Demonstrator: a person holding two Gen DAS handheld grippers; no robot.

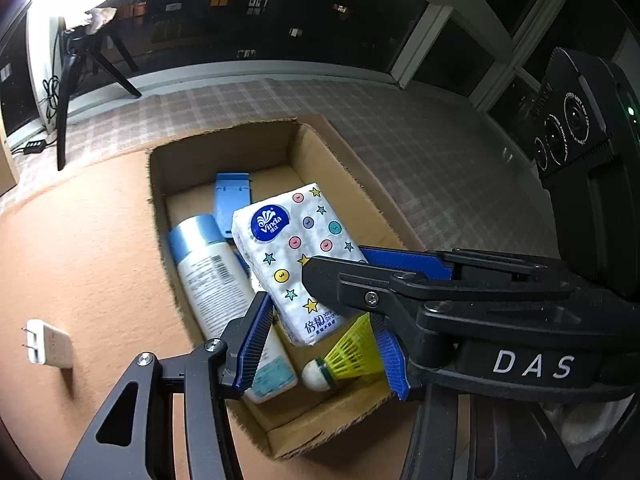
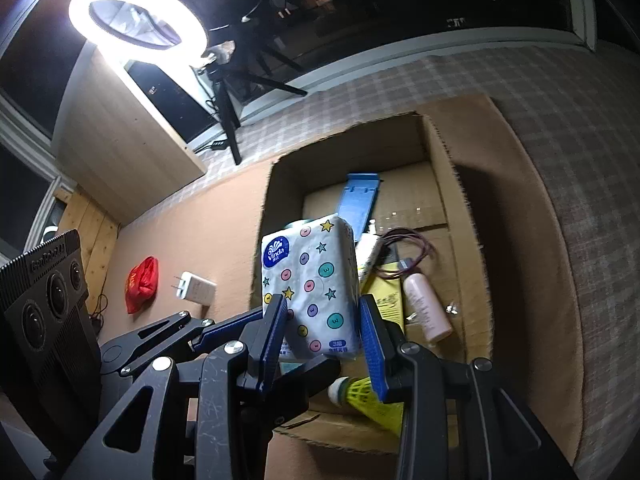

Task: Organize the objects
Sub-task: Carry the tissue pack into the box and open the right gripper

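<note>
Box: an open brown corrugated cardboard box (image 1: 192, 152) sits on the orange-brown tabletop (image 1: 80, 248), its far end reaching onto a grey checked cloth (image 1: 400, 128).
Box contents, left side: a white cylindrical spray can with a pale blue cap (image 1: 216, 280) lies along the floor; beside it a flat light-blue plastic piece (image 1: 231, 200) points toward the far wall.
Box contents, near end: a yellow plastic shuttlecock with a white cork tip (image 1: 348, 356) lies on its side.
Box contents, right side: a small pink bottle (image 2: 426, 306), a yellow flat carton (image 2: 386, 304) and a loop of thin dark-red cord (image 2: 412, 246) rest on the floor.
Tissue pack: a white soft pack of tissues printed with stars and coloured buttons, blue round logo (image 2: 310, 280), is held up over the open box, above the can and shuttlecock, tilted.
Right gripper (image 2: 324, 338): its blue ribbed fingers (image 2: 372, 344) clamp the pack's near end, one on each side face.
Left gripper (image 1: 320, 340): its fingers stand partly spread around the same near end; whether their pads press the pack cannot be told.
Outside the box: a white plug adapter (image 1: 50, 346) lies on the tabletop; a red crumpled bag (image 2: 141, 282) lies farther off.
Background: a lit ring lamp on a black tripod (image 2: 138, 16).
</note>
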